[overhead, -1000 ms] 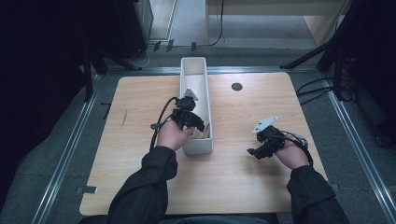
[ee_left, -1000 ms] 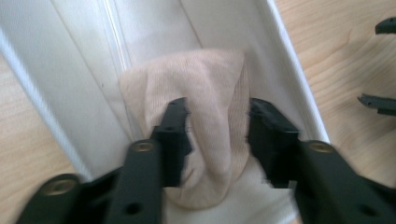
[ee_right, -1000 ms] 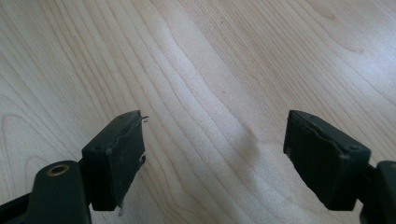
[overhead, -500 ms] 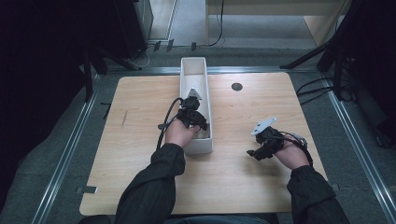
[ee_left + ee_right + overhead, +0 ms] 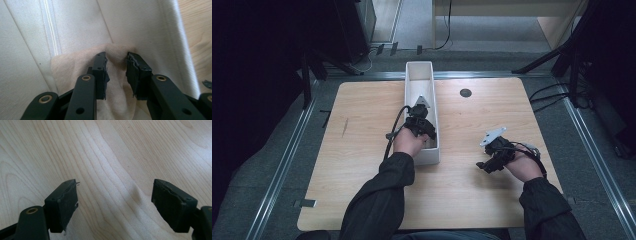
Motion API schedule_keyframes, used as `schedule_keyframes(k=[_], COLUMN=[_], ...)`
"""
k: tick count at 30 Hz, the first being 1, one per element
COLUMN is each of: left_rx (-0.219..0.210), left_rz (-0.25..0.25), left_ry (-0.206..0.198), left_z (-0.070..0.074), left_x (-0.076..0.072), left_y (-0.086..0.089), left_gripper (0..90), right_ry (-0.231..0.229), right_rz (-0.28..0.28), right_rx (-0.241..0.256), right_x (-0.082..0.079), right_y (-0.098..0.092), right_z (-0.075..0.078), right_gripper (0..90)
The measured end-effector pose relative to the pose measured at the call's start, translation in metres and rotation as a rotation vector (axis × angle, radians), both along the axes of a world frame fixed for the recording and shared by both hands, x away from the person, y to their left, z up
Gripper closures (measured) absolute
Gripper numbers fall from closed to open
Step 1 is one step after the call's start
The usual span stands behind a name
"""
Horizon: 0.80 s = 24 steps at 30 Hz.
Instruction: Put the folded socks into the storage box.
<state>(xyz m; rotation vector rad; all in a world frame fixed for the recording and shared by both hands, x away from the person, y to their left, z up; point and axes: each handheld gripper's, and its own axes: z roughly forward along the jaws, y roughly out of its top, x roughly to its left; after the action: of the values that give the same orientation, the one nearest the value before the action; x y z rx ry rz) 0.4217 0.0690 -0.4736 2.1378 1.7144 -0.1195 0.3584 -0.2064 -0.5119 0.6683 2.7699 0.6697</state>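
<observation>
A person in dark sleeves sits at the near edge of a pale wooden table (image 5: 362, 165), a two-jaw gripper in each hand. The right gripper (image 5: 486, 164) is nearest, low over bare wood at the table's right side, well apart from everything else; in the right gripper view (image 5: 113, 202) its jaws stand wide with only wood grain between them. The left gripper (image 5: 427, 135) is farther in, near the table's middle, dipped into the near end of a long, narrow white box (image 5: 418, 67) that runs away from the person toward the far edge. In the left gripper view (image 5: 116, 75) its jaws stand narrow, with a small gap between them, a fold of beige cloth (image 5: 72, 70) rising into that gap; the cloth lies at the bottom of the box against its white walls (image 5: 25, 50); whether the pads actually press it I cannot tell. Beyond, a small dark round hole (image 5: 465, 92) sits in the tabletop to the right of the box; past the table lie grey floor and black cables.
</observation>
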Motion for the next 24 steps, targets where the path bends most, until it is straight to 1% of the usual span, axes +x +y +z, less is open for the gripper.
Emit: schedule_keyframes(k=[2,5,7,10,13,15,20,24], left_rx=[0.007,0.027,0.035,0.021,0.020,0.025,-0.003,-0.011], left_rz=[0.003,-0.003,0.001,0.013,0.021,0.018,0.015,0.008], left_ry=[0.001,0.016,0.026,0.033,0.046,0.047,0.037,0.033], left_z=[-0.0003,-0.0025,-0.0043,-0.0055,-0.0069,-0.0074,-0.0076,-0.0064], left_x=[0.0003,0.0005,0.0005,0.0006,0.0013,0.0012,-0.0007,-0.0011], left_y=[-0.0005,-0.0022,-0.0030,-0.0012,0.0002,-0.0004,0.0014,0.0016], left_gripper=[68.0,66.8,65.9,65.0,63.7,63.5,61.9,60.1], right_ry=[-0.001,-0.001,-0.001,-0.002,-0.002,-0.002,0.000,0.001], right_rz=[-0.001,-0.002,0.001,0.005,0.004,0.008,0.015,0.015], right_rx=[-0.003,-0.007,-0.008,-0.010,-0.015,-0.018,-0.018,-0.017], right_x=[0.0001,0.0000,-0.0001,-0.0004,-0.0006,-0.0007,-0.0014,-0.0014], right_y=[-0.0002,-0.0002,0.0000,0.0002,0.0003,0.0005,0.0002,0.0005], right_z=[-0.0002,-0.0004,-0.0006,-0.0008,-0.0011,-0.0015,-0.0012,-0.0012], right_gripper=[20.9,20.8,20.8,20.8,20.8,20.8,20.8,20.8])
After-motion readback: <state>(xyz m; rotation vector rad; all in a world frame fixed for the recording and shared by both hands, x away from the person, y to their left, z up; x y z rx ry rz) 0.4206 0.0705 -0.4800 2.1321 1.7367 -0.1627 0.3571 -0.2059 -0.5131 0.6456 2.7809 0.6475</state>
